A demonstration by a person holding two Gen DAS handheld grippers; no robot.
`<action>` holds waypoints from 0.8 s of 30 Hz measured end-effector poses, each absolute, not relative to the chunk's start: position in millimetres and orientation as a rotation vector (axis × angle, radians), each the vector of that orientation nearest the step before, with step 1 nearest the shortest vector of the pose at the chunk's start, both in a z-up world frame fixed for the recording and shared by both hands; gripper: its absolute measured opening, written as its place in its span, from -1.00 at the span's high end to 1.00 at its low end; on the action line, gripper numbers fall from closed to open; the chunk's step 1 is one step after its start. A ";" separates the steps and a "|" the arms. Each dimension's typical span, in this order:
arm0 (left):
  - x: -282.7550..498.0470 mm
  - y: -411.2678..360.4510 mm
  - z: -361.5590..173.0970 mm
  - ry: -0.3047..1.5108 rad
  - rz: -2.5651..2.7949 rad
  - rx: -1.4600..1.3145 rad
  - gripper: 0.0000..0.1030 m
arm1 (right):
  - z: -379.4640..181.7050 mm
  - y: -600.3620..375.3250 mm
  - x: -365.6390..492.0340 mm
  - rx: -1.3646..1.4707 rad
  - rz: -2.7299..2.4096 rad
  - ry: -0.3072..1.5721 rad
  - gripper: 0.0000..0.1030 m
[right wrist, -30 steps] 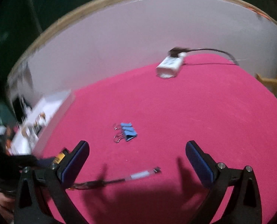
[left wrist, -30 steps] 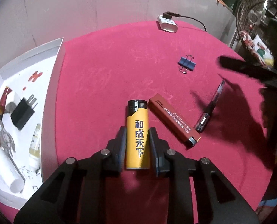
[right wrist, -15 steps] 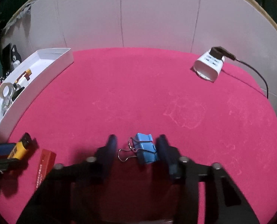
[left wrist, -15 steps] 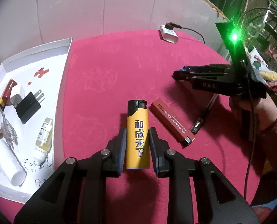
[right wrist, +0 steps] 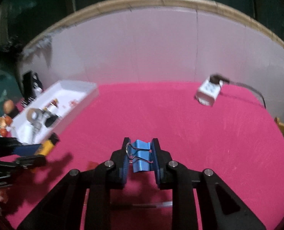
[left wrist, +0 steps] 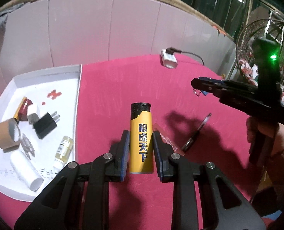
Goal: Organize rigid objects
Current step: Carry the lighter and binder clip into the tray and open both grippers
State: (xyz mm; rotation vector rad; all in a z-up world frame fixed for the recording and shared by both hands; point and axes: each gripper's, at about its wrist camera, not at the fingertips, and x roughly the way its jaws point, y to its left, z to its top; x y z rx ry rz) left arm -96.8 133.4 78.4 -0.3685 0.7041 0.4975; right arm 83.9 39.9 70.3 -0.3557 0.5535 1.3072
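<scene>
Two grippers each carry one item above the red bench (left wrist: 111,88). The left gripper (left wrist: 141,149) has its jaws clamped on a yellow lighter (left wrist: 141,140), black cap pointing away from the camera; in the right wrist view the same lighter (right wrist: 47,146) shows at the left edge, just beside the near corner of the tray (right wrist: 78,105). The right gripper (right wrist: 141,158) has just closed its jaws, and they now press on both sides of a blue clip (right wrist: 141,158), its wire handles toward the left jaw. From the left wrist view the right gripper (left wrist: 197,84) hangs over the bench at the right, held by a hand (left wrist: 264,130).

On the bench lie a pen (left wrist: 196,133) and a red box (left wrist: 166,140), the box partly hidden behind the left gripper's right jaw. A white adapter (left wrist: 168,60) with a dark cable sits at the far edge. The white tray (left wrist: 78,99) at the left holds a tape roll (left wrist: 6,134), a black plug (left wrist: 45,125), a small bottle (left wrist: 63,150) and a white tube (left wrist: 26,169).
</scene>
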 end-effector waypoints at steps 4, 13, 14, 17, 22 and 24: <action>-107.8 130.5 93.4 0.662 0.507 -0.366 0.54 | 92.0 39.4 61.5 -0.348 1.352 0.496 0.60; -139.5 138.5 109.1 0.596 0.578 -0.373 0.54 | 119.0 50.5 17.5 -0.358 1.438 0.413 0.60; -144.9 140.5 110.8 0.588 0.593 -0.373 0.54 | 121.0 53.0 12.6 -0.363 1.445 0.404 0.60; -157.6 145.4 113.7 0.569 0.629 -0.372 0.54 | 125.0 58.8 0.6 -0.371 1.460 0.384 0.60; -180.5 155.3 115.6 0.543 0.698 -0.368 0.54 | 131.1 68.8 -14.4 -0.380 1.475 0.368 0.60; -189.3 159.6 115.6 0.534 0.723 -0.372 0.54 | 134.6 73.2 -21.3 -0.385 1.486 0.357 0.60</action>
